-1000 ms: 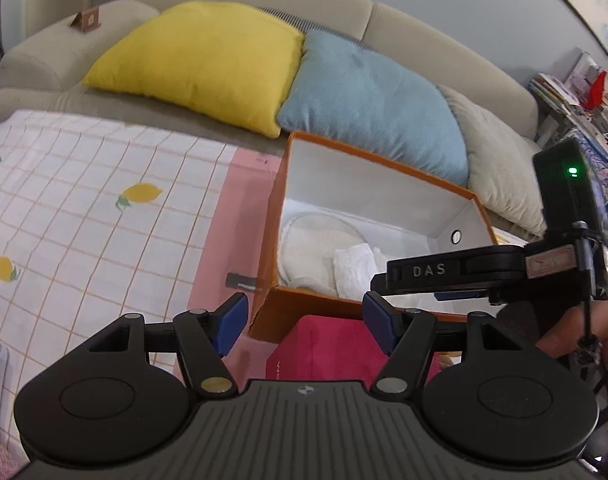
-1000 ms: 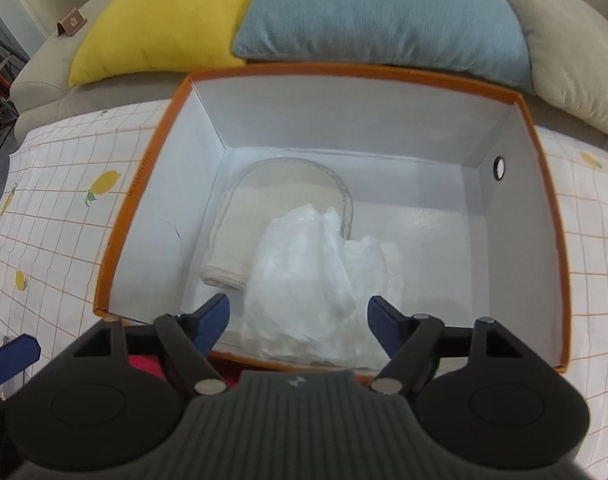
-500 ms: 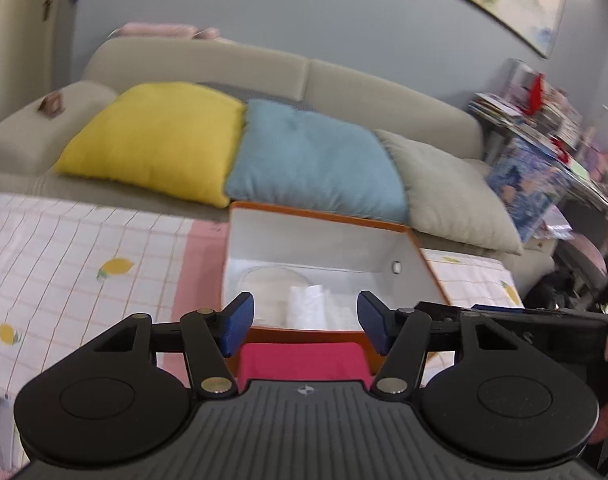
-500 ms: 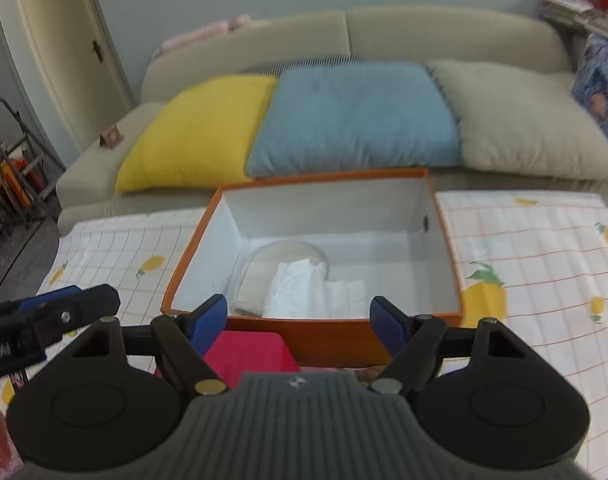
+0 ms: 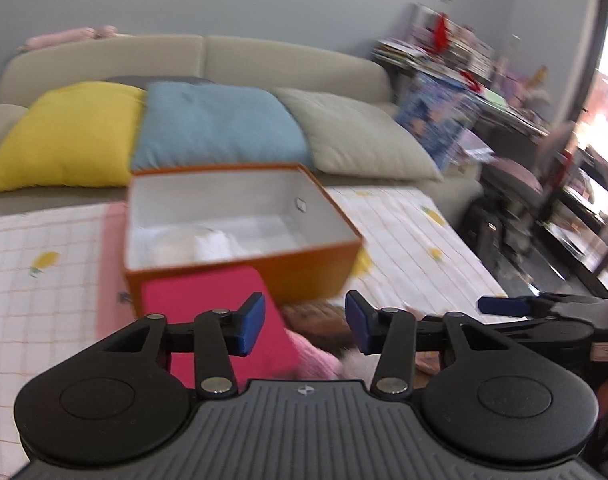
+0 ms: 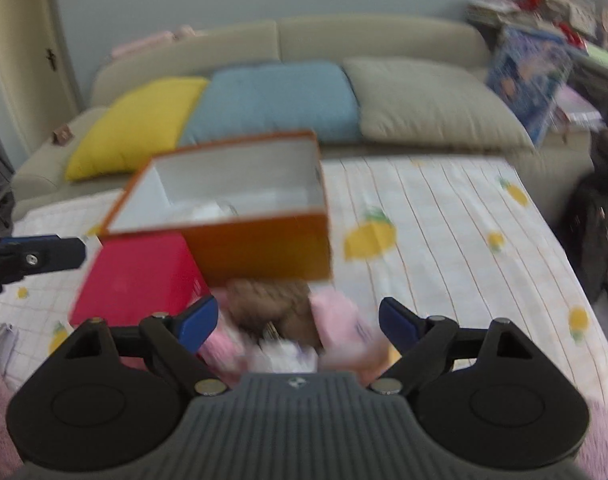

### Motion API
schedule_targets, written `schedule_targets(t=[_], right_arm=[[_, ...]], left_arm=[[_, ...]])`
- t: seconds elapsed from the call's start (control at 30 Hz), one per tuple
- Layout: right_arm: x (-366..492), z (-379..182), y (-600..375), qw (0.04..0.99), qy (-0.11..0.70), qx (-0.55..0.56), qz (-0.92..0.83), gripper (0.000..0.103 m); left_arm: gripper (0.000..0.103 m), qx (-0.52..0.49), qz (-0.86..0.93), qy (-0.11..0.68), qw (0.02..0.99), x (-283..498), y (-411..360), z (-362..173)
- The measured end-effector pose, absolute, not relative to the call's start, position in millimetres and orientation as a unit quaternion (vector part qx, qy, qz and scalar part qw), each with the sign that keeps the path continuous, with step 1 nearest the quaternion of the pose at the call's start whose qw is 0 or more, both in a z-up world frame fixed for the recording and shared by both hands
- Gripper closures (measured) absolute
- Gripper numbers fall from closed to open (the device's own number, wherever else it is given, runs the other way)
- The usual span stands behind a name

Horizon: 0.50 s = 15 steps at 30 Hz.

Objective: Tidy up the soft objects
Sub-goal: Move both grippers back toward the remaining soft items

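Two hand-held grippers are hovering in front of the orange box [image 6: 260, 240], which is serving as the landmark on the lemon-print worktop [image 6: 456, 232]. The left hand-held gripper [image 5: 304, 322] is closing its jaws with nothing clamped between them. The right hand-held gripper [image 6: 298, 320] is opening wider, also gripping nothing. Just in front of the box, soft objects are lying in a heap: a brown knitted piece [image 6: 272, 304] touching the box's front wall, with pink fabric [image 6: 340, 320] beside it; motion blur is making it hard to tell them apart, so these may be several items. Inside the box, white cloths [image 5: 208, 240] are resting on its floor. A red box [image 6: 136, 276] is sitting against the orange box's front left corner. Behind the box, yellow [image 5: 64, 136], blue [image 5: 220, 128] and beige [image 5: 364, 136] cushions are leaning on the sofa [image 5: 264, 52].
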State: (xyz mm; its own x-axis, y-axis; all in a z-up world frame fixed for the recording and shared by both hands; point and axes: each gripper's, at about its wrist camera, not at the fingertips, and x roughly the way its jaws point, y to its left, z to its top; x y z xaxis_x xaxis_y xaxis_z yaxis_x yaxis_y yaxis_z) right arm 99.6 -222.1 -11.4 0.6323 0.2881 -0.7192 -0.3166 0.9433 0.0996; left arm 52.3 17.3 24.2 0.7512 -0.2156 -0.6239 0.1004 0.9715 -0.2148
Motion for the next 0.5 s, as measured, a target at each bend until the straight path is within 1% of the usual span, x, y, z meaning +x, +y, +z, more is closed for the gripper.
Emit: schedule_targets(t=[0.13,0.23,0.3,0.37,0.43,0.5], right_arm=[[89,-33,-237,0.884,0.445,-0.032,0.138,0.023],[75,-45,-246,0.876,0.463,-0.047,0.129,0.024],[70,-51,-251,0.873,0.47,-0.046,0.125,0.028],[71,-56,-256,0.868,0.48,-0.037,0.121,0.029],[73,-61,-261,0.863,0.492,-0.026,0.112,0.033],[76,-67,-266,0.859,0.501,-0.021,0.102,0.034]], left_arm=[[0.056,-0.075,-0.13,0.37,0.917,49,-3,10],[0.062,-0.067,-0.151,0.399,0.902,50,-18,-4],[0.062,-0.069,-0.162,0.414,0.893,52,-26,-13],[0.062,-0.067,-0.17,0.43,0.884,56,-34,-22],[0.062,-0.064,-0.179,0.443,0.876,59,-40,-30],[0.057,-0.063,-0.181,0.457,0.868,64,-45,-38]])
